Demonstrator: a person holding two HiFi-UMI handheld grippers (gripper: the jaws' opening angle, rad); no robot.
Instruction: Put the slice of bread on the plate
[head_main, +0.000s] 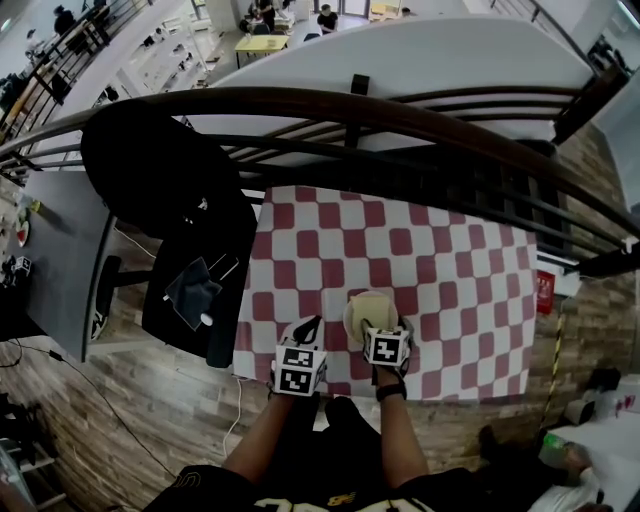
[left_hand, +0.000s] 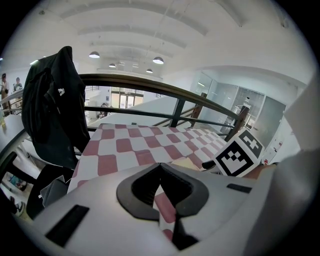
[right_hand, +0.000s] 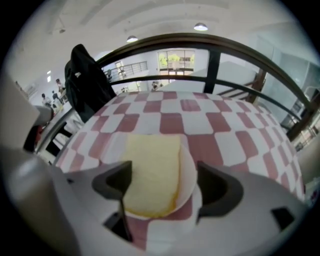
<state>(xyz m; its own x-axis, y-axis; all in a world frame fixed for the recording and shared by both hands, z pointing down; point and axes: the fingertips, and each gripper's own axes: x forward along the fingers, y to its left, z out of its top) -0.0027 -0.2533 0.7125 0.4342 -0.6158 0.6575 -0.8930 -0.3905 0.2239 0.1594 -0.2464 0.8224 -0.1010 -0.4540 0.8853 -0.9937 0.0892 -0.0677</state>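
Right gripper view: slice of bread (right_hand: 150, 160) flat on the white plate (right_hand: 189, 167), as the task wants. Right gripper (right_hand: 163, 177) spread wide astride it, pads clear, so not gripping. Left gripper (left_hand: 160, 166) pressed together, empty, parked aside, seemingly idle.

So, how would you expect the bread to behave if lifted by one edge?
The bread looks thin and soft, so it would probably sag. It seems light and may squash under a firm pinch. Lying flat on the plate, it shouldn't roll.
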